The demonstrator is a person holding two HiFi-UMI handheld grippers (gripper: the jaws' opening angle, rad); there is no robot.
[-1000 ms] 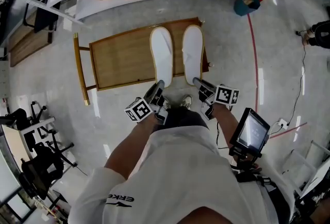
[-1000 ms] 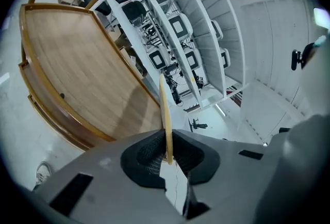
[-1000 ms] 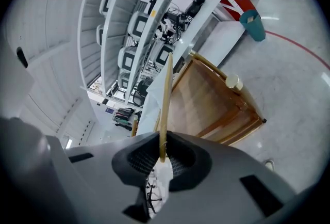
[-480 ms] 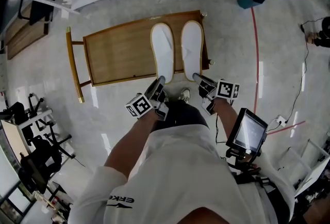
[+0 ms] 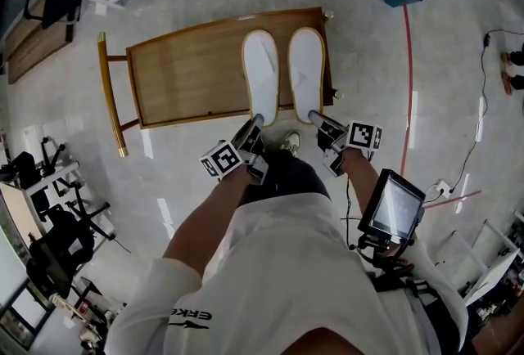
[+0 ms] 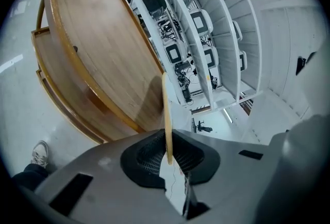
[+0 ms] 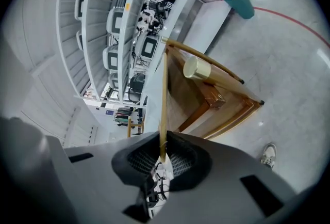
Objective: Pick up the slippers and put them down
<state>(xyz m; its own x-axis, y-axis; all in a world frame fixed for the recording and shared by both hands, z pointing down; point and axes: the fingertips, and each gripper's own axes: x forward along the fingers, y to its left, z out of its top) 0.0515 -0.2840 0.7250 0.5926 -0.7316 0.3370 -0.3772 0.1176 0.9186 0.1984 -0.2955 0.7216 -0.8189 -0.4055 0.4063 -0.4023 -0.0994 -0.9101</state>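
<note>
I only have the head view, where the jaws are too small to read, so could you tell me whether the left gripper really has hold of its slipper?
Observer: Yes. In the left gripper view, the left gripper is shut on the thin tan edge of the left slipper.
Operator: Thank you. And the right one?
Observer: The same. The right gripper pinches the right slipper by its edge, between the pads.
Operator: What stands ahead of them?
Observer: Beyond the table, white shelves hold rows of screens.
</note>
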